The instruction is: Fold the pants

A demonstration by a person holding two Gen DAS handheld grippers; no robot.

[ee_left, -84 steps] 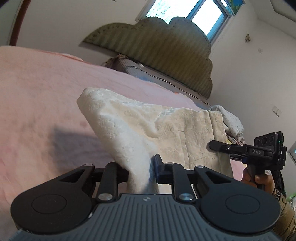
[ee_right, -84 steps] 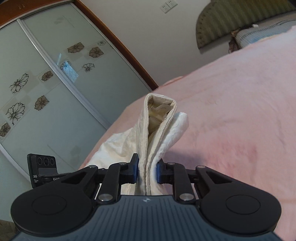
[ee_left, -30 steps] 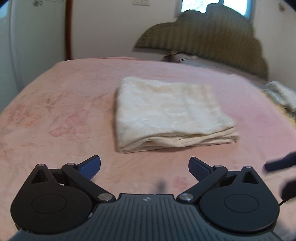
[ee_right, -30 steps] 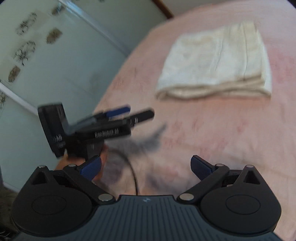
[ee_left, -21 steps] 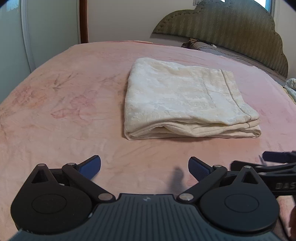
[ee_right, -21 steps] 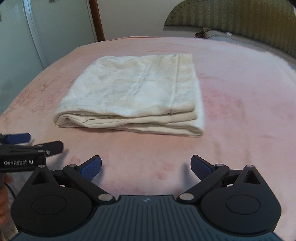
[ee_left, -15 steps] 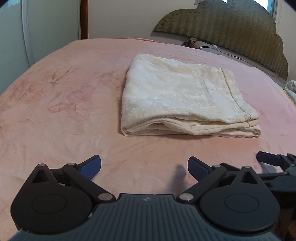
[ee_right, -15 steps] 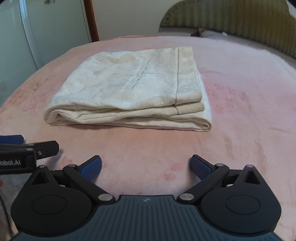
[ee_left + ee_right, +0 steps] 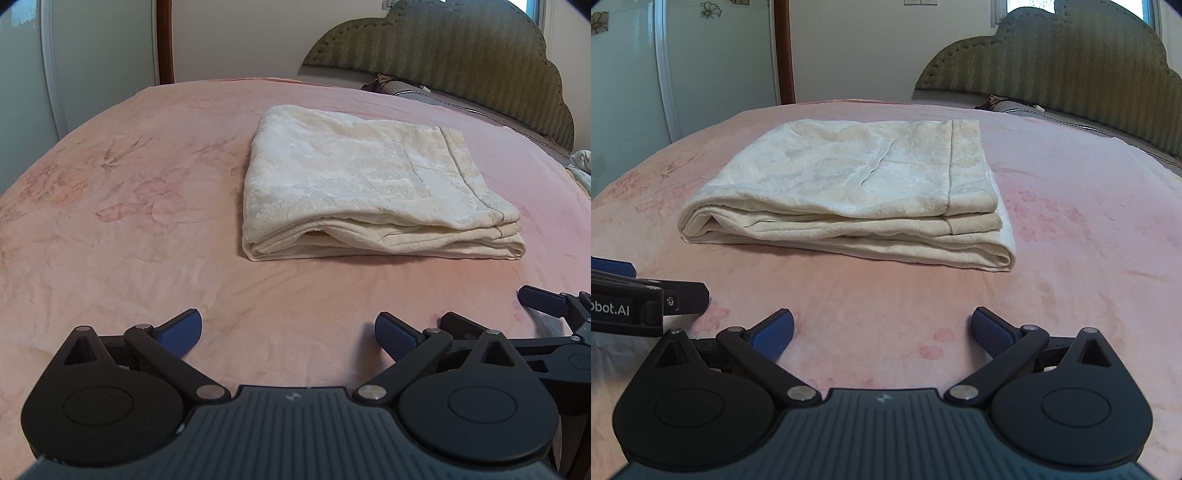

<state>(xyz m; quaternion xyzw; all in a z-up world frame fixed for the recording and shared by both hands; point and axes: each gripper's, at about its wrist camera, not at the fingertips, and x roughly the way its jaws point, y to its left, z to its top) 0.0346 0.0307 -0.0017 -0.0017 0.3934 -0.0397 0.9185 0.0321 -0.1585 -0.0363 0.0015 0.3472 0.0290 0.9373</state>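
Observation:
The cream pants (image 9: 362,188) lie folded in a flat, layered rectangle on the pink bed cover (image 9: 129,229); they also show in the right wrist view (image 9: 857,199). My left gripper (image 9: 288,332) is open and empty, held low over the cover a short way in front of the pants. My right gripper (image 9: 882,330) is open and empty too, just in front of the pants' near edge. The right gripper's fingers (image 9: 543,301) show at the right edge of the left wrist view. The left gripper's fingers (image 9: 683,295) show at the left edge of the right wrist view.
A green padded headboard (image 9: 461,55) stands at the far end of the bed, with a pillow (image 9: 406,88) below it. Sliding wardrobe doors (image 9: 628,74) and a brown door frame (image 9: 785,51) stand to the left. More cloth (image 9: 581,166) lies at the far right.
Both grippers held the pants up 2.8 s ago; they have since let go, opened and drawn back. Over the last half second both settled lower and slightly closer to the folded pants.

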